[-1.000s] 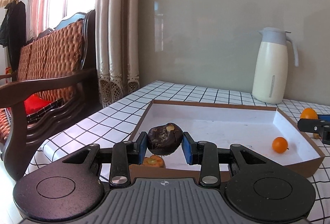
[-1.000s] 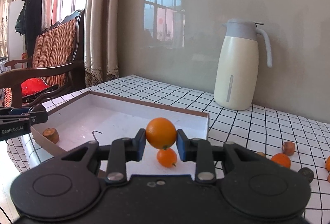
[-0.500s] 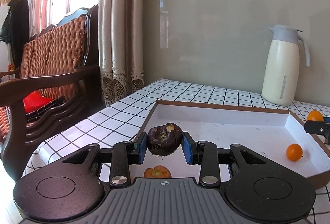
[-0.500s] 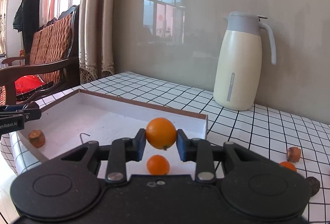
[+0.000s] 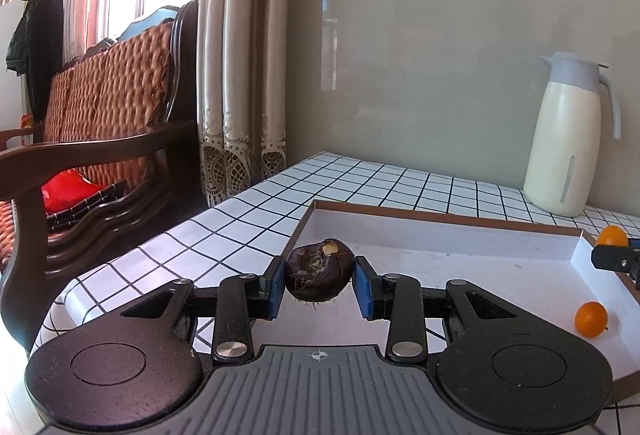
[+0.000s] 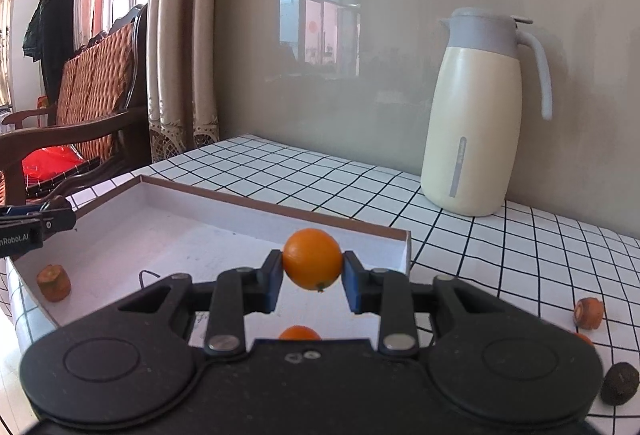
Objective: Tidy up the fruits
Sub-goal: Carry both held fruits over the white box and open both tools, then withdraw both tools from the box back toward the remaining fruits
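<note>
My left gripper (image 5: 319,279) is shut on a dark brown water chestnut (image 5: 319,269), held above the near left corner of a shallow white cardboard tray (image 5: 440,221). A small orange (image 5: 591,319) lies at the tray's right side. My right gripper (image 6: 313,275) is shut on an orange (image 6: 313,258) over the same tray (image 6: 256,201), with another orange (image 6: 299,333) partly hidden beneath it. A carrot piece (image 6: 54,282) lies in the tray's left corner. The left gripper's tip (image 6: 36,221) shows at the left edge of the right wrist view.
A cream thermos jug (image 6: 478,115) stands at the back on the checked tablecloth (image 6: 500,255). Right of the tray lie a carrot piece (image 6: 588,312) and a dark water chestnut (image 6: 619,383). A wooden bench (image 5: 100,139) and curtains stand beyond the table's left edge.
Both grippers have moved forward over the tray, each keeping its fruit. The carrot piece under the left gripper has slipped out of its view, and the tray orange now sits mostly under the right gripper.
</note>
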Motion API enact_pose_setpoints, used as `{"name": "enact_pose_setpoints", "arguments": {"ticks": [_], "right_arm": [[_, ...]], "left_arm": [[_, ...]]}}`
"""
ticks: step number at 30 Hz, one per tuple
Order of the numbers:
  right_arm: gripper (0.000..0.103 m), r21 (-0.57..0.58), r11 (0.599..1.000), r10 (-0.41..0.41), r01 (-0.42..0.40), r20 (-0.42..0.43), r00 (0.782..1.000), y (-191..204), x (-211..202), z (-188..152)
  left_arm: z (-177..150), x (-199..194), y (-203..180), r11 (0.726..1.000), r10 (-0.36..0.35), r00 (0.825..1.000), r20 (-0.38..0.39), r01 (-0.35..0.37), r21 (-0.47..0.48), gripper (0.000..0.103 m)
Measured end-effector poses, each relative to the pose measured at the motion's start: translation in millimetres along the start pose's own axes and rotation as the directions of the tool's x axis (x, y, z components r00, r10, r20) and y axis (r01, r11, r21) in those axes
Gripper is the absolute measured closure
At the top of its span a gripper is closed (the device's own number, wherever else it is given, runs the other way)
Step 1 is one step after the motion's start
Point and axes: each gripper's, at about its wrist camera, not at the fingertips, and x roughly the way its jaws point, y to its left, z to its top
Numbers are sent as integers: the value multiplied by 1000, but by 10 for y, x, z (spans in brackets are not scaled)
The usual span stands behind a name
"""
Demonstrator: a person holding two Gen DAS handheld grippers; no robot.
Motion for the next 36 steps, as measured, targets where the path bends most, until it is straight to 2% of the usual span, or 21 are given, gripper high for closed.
{"name": "enact_pose_setpoints", "arguments": {"ticks": [11,12,13,14,15,18,36], "right_arm": [[79,-6,1000,-6,6,-47,999,-34,137,55],[69,-15,1000,-27,26,-51,998,-27,160,52],[43,-21,998,-55,55,-32,998,-22,151,38],[27,-16,998,-66,66,-7,998,-20,124,29],[17,-2,998,-64,64,15,998,-34,94,25],[19,20,998,-60,59,19,998,-61,87,31],[6,43,998,-49,48,26,998,-86,71,25]], "left_arm": [[37,109,-62,1000,7,1000,-2,-7,5,66],[44,107,-64,1000,14,1000,0,-14,4,56],[47,84,-51,1000,20,1000,16,-19,-2,40],[45,44,-38,1000,27,999,40,-26,-13,10],[44,-9,-28,999,41,996,74,-39,-22,4],[63,-44,-6,999,38,996,86,-36,-28,4],[32,-11,-27,999,34,998,58,-34,-7,4]]}}
